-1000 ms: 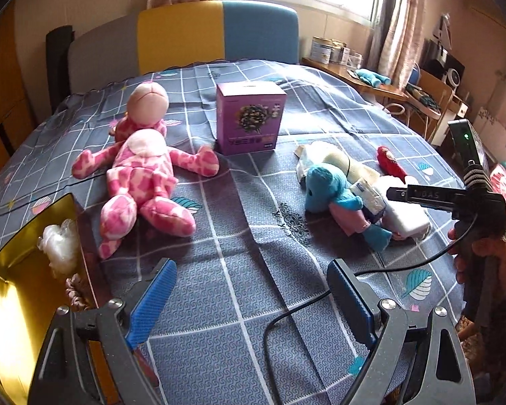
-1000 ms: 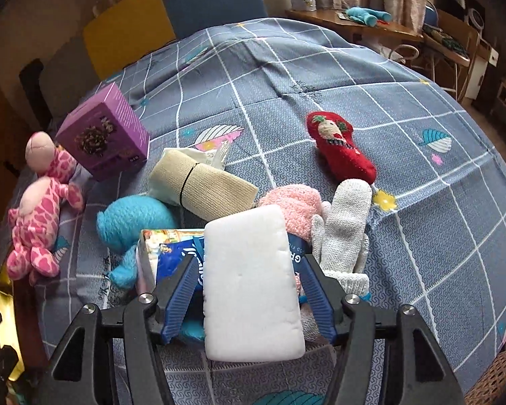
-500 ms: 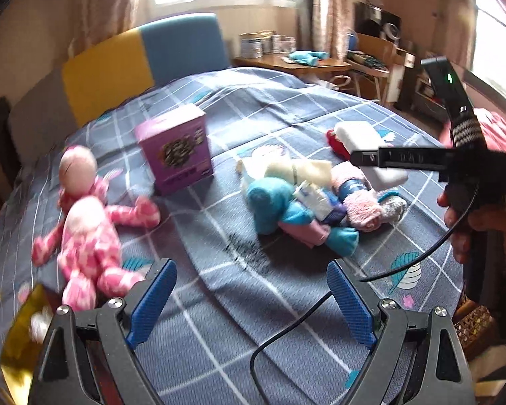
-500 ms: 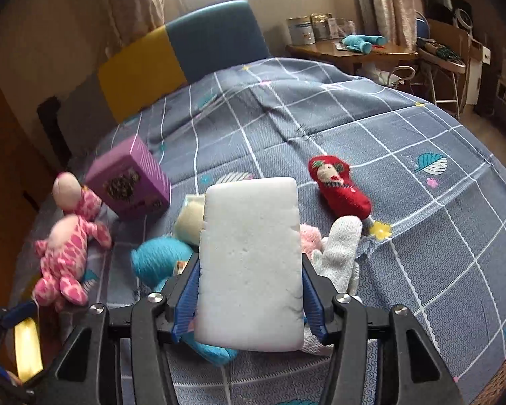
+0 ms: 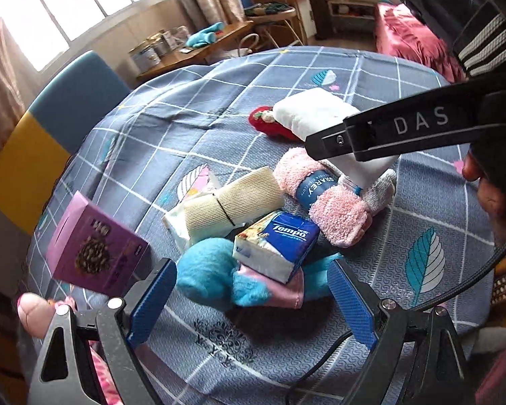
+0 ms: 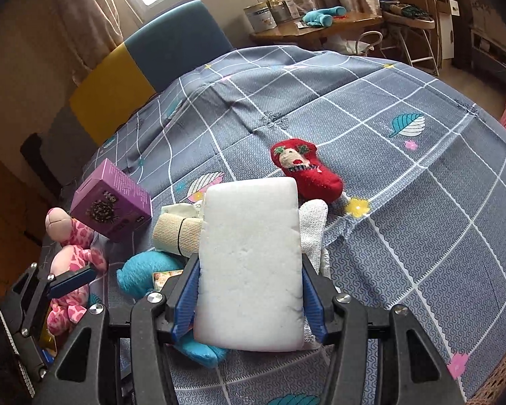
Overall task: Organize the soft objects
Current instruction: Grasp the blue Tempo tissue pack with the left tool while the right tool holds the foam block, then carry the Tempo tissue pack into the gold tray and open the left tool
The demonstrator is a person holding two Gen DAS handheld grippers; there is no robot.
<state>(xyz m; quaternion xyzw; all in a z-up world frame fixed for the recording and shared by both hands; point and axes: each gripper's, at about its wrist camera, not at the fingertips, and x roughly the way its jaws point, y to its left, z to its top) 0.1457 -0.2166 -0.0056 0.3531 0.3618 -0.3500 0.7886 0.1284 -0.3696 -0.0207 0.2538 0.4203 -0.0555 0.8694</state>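
The right gripper (image 6: 249, 290) grasps the white sponge (image 6: 249, 263) by its two long sides, and the sponge is lifted above the pile of soft things on the counter (image 6: 404, 202). Its jaws have just been closing on the sponge, whose edges look a little dented at the pads. The sponge stands far out in front of the pads, so I judge it could swing or slip if the hand turns quickly; a harder squeeze would only bend it more.

The left gripper (image 5: 253, 300) is released, with nothing between its jaws. It points down at the pile, just before the blue plush (image 5: 205, 276) and the tissue pack (image 5: 276, 246). The pack lies loosely on top of the plush, and the beige roll (image 5: 232, 206) and the pink towel (image 5: 330, 202) lean close to them. If this gripper goes down here, I think it may catch two things at once, or push the pack off so that the pile spreads.

A cable (image 5: 324, 371) runs under the left gripper and could snag on a toy. The purple box (image 5: 97, 253) and the pink doll (image 6: 71, 263) are near its left finger and could be knocked. In the left wrist view the right gripper crosses above the pile, so the two hands are close and may collide.
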